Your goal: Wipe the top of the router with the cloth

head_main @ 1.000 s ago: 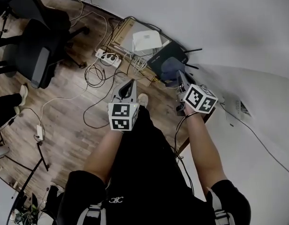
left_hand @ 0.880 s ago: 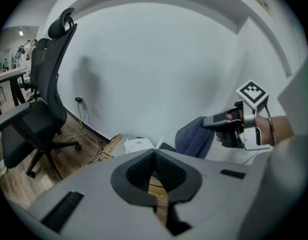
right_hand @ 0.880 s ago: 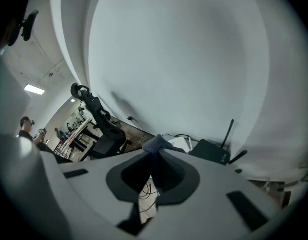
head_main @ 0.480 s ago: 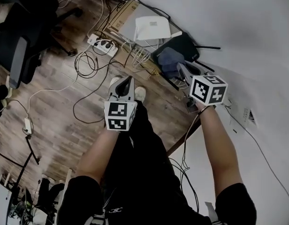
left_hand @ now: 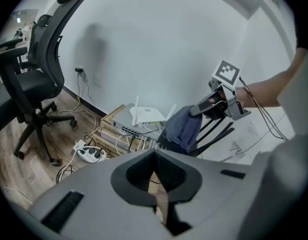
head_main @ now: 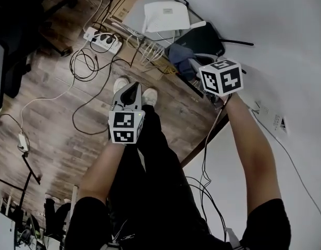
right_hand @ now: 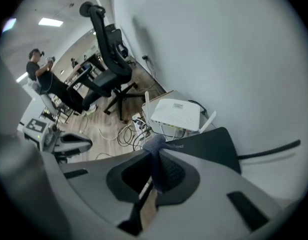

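Note:
A white router (head_main: pixel 166 16) sits on a flat grey box by the wall, and a black router (head_main: pixel 206 37) with antennas lies just right of it. My right gripper (head_main: pixel 194 65) is shut on a blue-grey cloth (head_main: pixel 181 55) that hangs over the black router's near edge. In the right gripper view the cloth (right_hand: pixel 155 146) is pinched between the jaws, with the black router (right_hand: pixel 212 143) and white router (right_hand: pixel 176 113) beyond. My left gripper (head_main: pixel 131 89) hovers over the floor, shut and holding nothing. The left gripper view shows the cloth (left_hand: pixel 185 127) dangling from the right gripper (left_hand: pixel 210 105).
A white power strip (head_main: pixel 102 39) and tangled cables (head_main: pixel 83 69) lie on the wooden floor left of the routers. Stacked cardboard boxes (left_hand: pixel 113 129) hold the network gear. An office chair (left_hand: pixel 33 79) stands further left. Another person (right_hand: pixel 42 76) is far back.
The head view has closed in on the routers. My right gripper has turned and carried the cloth slightly up and left over the black router's edge. The left gripper stays shut, barely moved.

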### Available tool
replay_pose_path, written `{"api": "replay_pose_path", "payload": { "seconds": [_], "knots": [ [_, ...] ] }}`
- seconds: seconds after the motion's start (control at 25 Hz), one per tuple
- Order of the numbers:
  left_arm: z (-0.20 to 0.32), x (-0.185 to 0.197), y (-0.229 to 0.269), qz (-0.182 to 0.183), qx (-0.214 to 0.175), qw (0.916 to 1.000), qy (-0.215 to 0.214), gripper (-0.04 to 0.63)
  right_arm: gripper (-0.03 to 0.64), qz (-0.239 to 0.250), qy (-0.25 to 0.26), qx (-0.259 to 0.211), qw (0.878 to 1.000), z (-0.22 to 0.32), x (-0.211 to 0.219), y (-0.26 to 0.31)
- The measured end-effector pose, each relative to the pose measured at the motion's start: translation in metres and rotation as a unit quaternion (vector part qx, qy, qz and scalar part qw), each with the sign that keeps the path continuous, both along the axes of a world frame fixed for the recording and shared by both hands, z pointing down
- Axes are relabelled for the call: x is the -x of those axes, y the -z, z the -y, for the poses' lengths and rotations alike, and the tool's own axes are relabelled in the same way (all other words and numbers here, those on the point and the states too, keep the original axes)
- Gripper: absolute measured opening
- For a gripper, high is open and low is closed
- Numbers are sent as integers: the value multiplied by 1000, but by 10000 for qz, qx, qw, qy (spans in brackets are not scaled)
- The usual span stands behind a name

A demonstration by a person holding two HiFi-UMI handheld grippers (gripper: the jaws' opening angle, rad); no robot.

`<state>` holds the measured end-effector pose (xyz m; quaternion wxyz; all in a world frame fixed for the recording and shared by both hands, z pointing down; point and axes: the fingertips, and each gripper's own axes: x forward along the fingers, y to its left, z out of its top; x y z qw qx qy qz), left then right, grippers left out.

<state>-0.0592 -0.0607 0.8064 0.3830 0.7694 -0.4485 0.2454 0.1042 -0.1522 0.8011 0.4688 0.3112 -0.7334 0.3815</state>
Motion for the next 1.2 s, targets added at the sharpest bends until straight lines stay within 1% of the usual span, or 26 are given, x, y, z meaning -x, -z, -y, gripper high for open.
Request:
{"api": "replay_pose_path", "payload": {
  "seconds": [0.12,0.2,0.32,0.44,0.52,0.64,0.68,0.72,0.76,0.88,1.04,1.08,1.12,1.2],
  "knots": [
    [-3,10,-12,76,70,9999,56,-6,6,-426,617,-19,9972,0,-9,-22],
    [-2,15,-18,113,130,9998,101,-6,5,-639,930,22,9936,-3,-12,-37],
    [1,19,-22,147,164,9997,107,-6,6,-821,1356,37,9873,-8,-8,-56],
    [7,15,-20,141,117,9998,-24,-6,6,-1022,1823,-83,9779,-15,1,-71],
    [9,12,-18,134,105,9997,-161,-6,6,-1225,2217,-263,9670,-18,5,-81],
    [11,7,-13,122,117,9993,-336,-6,6,-1595,2900,-670,9413,-17,9,-93],
    [12,6,-11,114,120,9991,-381,-6,6,-1688,3058,-776,9338,-17,10,-96],
    [12,5,-8,109,120,9989,-433,-6,6,-1740,3148,-842,9293,-17,11,-100],
    [13,4,-6,111,118,9986,-499,-6,6,-1758,3172,-881,9277,-17,12,-103],
    [13,0,-3,145,121,9971,-738,-6,6,-1835,2991,-964,9314,-12,11,-108],
    [14,-9,-6,155,171,9956,-911,-6,6,-2275,2667,-1241,9283,4,-7,-110],
    [16,-12,-6,138,173,9954,-931,-6,6,-2339,2527,-1315,9296,9,-13,-111],
    [17,-15,-6,120,167,9953,-952,-6,6,-2339,2347,-1369,9335,14,-19,-111],
    [21,-22,-5,86,150,9949,-994,-6,6,-2171,1904,-1398,9471,24,-28,-112]
  ]
}}
